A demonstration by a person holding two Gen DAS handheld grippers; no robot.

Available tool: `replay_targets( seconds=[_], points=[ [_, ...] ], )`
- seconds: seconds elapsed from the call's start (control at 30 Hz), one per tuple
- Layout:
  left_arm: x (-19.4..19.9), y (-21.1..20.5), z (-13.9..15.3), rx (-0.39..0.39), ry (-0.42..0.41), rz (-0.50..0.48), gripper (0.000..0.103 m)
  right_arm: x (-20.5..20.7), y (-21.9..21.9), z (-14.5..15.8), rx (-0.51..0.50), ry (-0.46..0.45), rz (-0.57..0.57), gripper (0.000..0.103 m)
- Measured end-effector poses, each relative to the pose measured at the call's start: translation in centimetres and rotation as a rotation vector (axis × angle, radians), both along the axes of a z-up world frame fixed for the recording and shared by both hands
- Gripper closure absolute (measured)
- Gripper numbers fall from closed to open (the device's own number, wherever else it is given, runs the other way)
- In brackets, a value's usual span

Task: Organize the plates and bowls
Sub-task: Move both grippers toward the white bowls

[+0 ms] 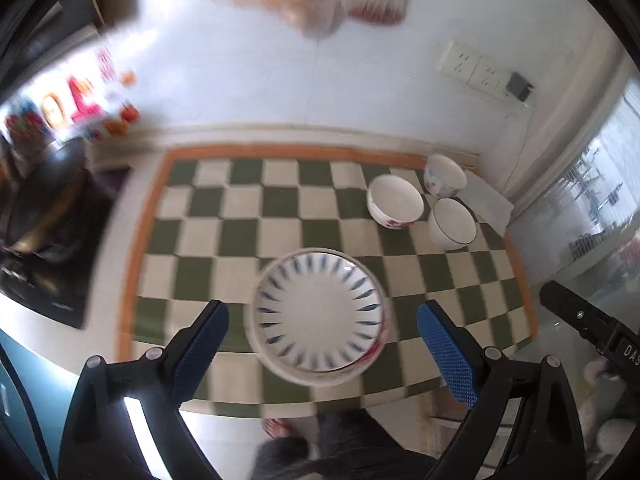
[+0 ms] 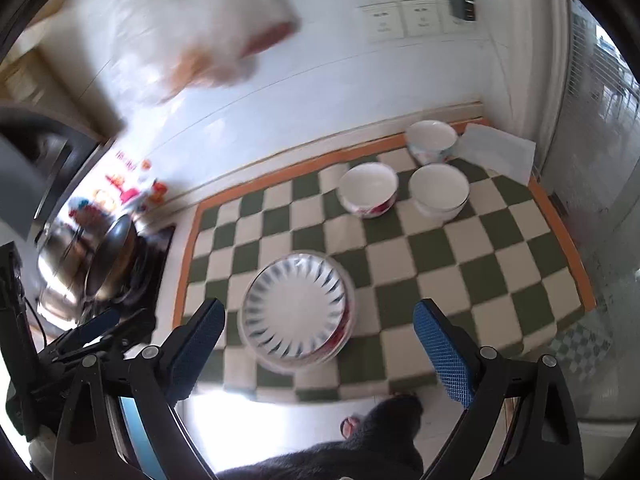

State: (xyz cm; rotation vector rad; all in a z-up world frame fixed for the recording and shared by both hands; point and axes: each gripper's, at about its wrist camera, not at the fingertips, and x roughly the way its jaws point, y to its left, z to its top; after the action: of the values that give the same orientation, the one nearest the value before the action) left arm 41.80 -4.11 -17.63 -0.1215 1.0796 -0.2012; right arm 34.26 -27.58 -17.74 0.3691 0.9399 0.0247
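Observation:
A stack of plates [image 1: 318,314] [image 2: 296,314], topped by a white plate with blue dashes, sits near the front of the green-and-white checkered mat [image 1: 240,216] [image 2: 460,260]. Three white bowls stand at the mat's far right: a flowered one [image 1: 395,202] [image 2: 368,194], a plain one with a dark rim [image 1: 453,223] [image 2: 439,191], and a patterned one behind [image 1: 445,175] [image 2: 432,141]. My left gripper [image 1: 322,346] is open and empty, above the plate stack. My right gripper [image 2: 318,344] is open and empty, also above the stack; it shows at the right edge of the left wrist view [image 1: 588,328].
A stove with a pan [image 1: 44,200] [image 2: 108,264] lies left of the mat. Colourful packets [image 1: 80,104] stand by the wall. Wall sockets [image 1: 476,68] [image 2: 416,18] are above the bowls. A folded white cloth [image 2: 500,152] lies at the mat's far right corner. A hanging plastic bag [image 2: 200,36] is blurred.

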Motion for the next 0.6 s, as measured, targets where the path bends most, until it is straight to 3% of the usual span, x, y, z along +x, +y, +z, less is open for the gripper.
replay_targets(
  seconds=[0.07,0.17,0.23,0.4,0.53,0.6],
  points=[
    [3.3,-1.3,-1.7,-0.035,0.075,0.007,0.009,1.5,-2.5,-0.8,0.051,-0.007,-0.034,0.011],
    [7.1,-3.6,-3.5,-0.014,0.11,0.006,0.017,5.9,-6.9,-2.9,0.159,0.028,-0.044,0.017],
    [9.5,-5.0,-4.9,-0.028,0.148,0.014,0.027,9.4,-9.1,-4.2,0.18,0.064,-0.033,0.025],
    [16.3,-8.8,-9.1,-0.045,0.25,0.044,0.045,19.5,-13.3,-8.2,0.238,0.165,0.044,0.032],
    [20.9,-11.5,-12.1,-0.018,0.288,0.06,0.049,27.9,-14.3,-11.8,0.193,0.268,0.135,0.045],
    [22.9,-12.1,-14.0,-0.034,0.331,0.081,0.062,31.0,-13.9,-13.1,0.154,0.306,0.19,0.05]
  ],
)
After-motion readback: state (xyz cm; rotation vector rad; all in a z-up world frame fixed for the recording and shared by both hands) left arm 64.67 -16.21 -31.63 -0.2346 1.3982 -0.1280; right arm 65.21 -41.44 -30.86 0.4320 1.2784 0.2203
